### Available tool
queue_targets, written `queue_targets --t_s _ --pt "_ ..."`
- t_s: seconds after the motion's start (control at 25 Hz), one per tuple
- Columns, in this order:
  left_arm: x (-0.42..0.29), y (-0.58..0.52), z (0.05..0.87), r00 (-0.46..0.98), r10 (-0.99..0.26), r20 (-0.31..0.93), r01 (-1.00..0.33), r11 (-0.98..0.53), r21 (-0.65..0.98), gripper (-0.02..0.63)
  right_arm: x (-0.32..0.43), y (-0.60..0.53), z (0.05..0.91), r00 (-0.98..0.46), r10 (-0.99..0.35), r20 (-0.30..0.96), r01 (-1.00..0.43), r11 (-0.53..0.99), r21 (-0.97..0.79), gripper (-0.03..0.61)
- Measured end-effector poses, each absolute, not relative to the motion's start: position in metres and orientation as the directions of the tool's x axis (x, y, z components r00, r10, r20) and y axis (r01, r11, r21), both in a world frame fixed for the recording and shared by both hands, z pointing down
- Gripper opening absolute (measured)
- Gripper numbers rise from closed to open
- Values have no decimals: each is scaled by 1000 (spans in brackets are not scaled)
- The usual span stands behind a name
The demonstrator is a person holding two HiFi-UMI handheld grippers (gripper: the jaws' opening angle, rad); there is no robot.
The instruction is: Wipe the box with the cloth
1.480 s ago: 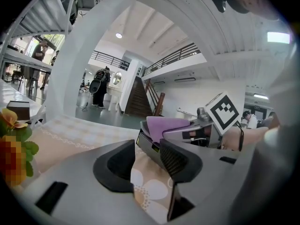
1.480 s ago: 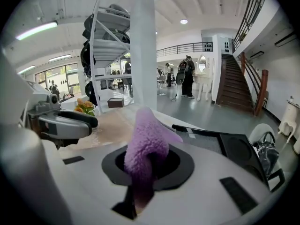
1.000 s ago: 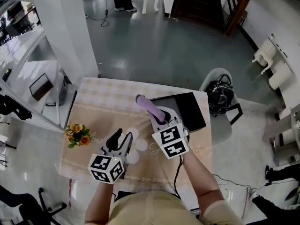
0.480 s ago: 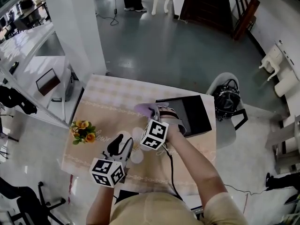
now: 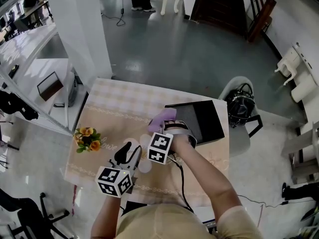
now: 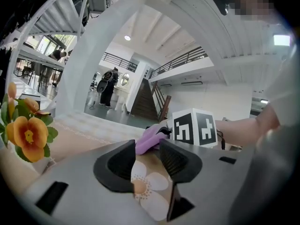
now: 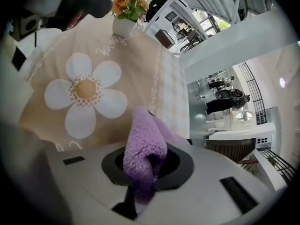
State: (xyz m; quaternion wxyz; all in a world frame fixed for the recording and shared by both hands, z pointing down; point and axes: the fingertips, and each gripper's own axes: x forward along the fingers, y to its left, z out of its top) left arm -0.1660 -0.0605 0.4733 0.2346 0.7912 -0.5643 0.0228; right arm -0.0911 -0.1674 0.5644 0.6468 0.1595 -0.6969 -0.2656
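**Fig.** Your right gripper (image 7: pixel 147 167) is clamped on the fluffy purple cloth (image 5: pixel 162 117), its free fold held at the left edge of the flat black box (image 5: pixel 204 118), apparently to start the wipe. Your left gripper (image 6: pixel 147 159), jaws apart and empty, rests left of the box, out of the way.

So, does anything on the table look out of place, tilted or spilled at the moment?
Nothing stands out. The black box lies flat on the table, the flowers stand upright, and the purple cloth is clamped in the right hand-held gripper. The left hand-held gripper is open with nothing between its jaws.
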Motion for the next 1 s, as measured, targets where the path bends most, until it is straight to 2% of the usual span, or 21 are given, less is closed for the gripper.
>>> queue_targets --t_s 0.48,0.92,1.0 --pt "-159 -64 479 403 -859 315 -891 -291 348 158 -68 -116 558 -41 -453 890 145 879 454 66" --pt "-140 -75 478 462 -831 308 -864 -344 368 156 -57 -81 553 -136 -474 870 83 869 487 66" --pt "-136 -77 477 479 -827 295 -854 -360 376 130 -56 -79 551 -158 -490 857 66 861 505 66"
